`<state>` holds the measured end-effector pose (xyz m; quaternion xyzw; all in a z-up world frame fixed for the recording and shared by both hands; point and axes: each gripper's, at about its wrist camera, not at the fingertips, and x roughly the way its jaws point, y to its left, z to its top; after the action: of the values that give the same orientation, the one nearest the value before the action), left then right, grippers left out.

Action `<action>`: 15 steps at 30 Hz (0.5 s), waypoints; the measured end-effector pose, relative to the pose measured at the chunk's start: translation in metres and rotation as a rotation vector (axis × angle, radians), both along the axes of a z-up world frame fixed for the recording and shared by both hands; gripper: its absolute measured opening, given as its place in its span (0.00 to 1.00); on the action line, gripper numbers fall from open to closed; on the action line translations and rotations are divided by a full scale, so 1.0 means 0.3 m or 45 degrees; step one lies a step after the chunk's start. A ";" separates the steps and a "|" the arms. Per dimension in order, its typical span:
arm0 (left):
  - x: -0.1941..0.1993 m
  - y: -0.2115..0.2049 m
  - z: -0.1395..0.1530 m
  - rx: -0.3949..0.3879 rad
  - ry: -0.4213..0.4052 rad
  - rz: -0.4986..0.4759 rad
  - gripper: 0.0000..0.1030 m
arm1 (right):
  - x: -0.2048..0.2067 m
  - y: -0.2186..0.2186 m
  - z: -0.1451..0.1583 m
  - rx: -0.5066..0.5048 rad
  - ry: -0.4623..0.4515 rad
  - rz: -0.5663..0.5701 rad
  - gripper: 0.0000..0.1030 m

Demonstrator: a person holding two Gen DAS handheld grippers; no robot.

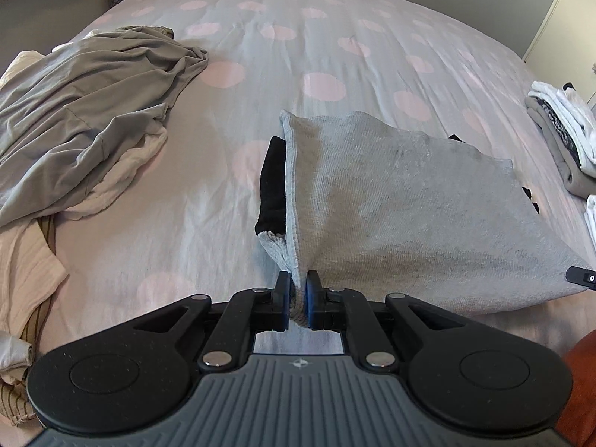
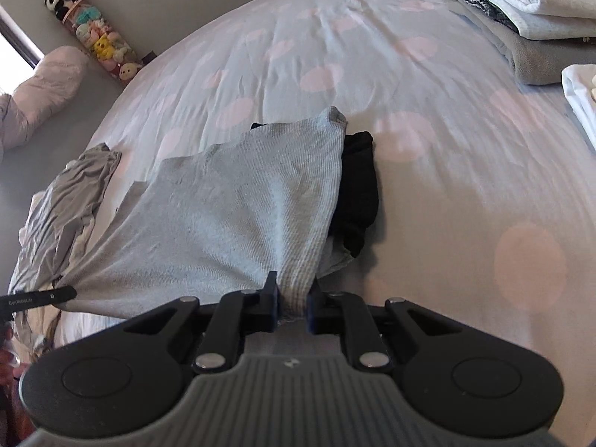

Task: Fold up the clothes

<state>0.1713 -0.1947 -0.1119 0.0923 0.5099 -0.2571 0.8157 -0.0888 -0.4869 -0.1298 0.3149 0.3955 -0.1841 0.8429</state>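
A light grey knit garment point(image 1: 391, 201) with black parts point(image 1: 273, 175) lies on the bed, its near edge lifted and stretched between both grippers. My left gripper point(image 1: 298, 290) is shut on its near left corner. My right gripper point(image 2: 292, 298) is shut on its near right corner; the garment point(image 2: 242, 216) fans away from it, with a black part point(image 2: 359, 186) showing underneath at its right. Each gripper's tip shows at the edge of the other's view, the right one in the left wrist view point(image 1: 583, 278) and the left one in the right wrist view point(image 2: 37, 298).
The bed has a pale cover with pink dots point(image 1: 320, 56). A crumpled pile of grey, white and cream clothes point(image 1: 82, 111) lies at the left. A stack of folded clothes point(image 2: 529, 22) sits at the right edge. Plush toys point(image 2: 97, 37) stand by the wall.
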 end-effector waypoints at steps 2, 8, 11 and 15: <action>-0.024 0.001 -0.009 0.035 -0.003 -0.012 0.06 | 0.006 0.021 -0.007 -0.048 0.039 0.027 0.15; -0.065 -0.065 -0.085 0.186 -0.015 -0.018 0.08 | 0.070 0.070 -0.062 -0.165 0.229 0.154 0.15; -0.072 -0.074 -0.103 0.216 -0.008 -0.012 0.08 | 0.097 0.069 -0.084 -0.174 0.297 0.179 0.15; -0.068 -0.045 -0.097 0.160 -0.013 0.038 0.09 | 0.106 0.089 -0.084 -0.219 0.331 0.202 0.16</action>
<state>0.1508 -0.2081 -0.1412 0.1369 0.5222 -0.2119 0.8146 -0.0572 -0.4603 -0.1551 0.1830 0.5074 -0.1895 0.8205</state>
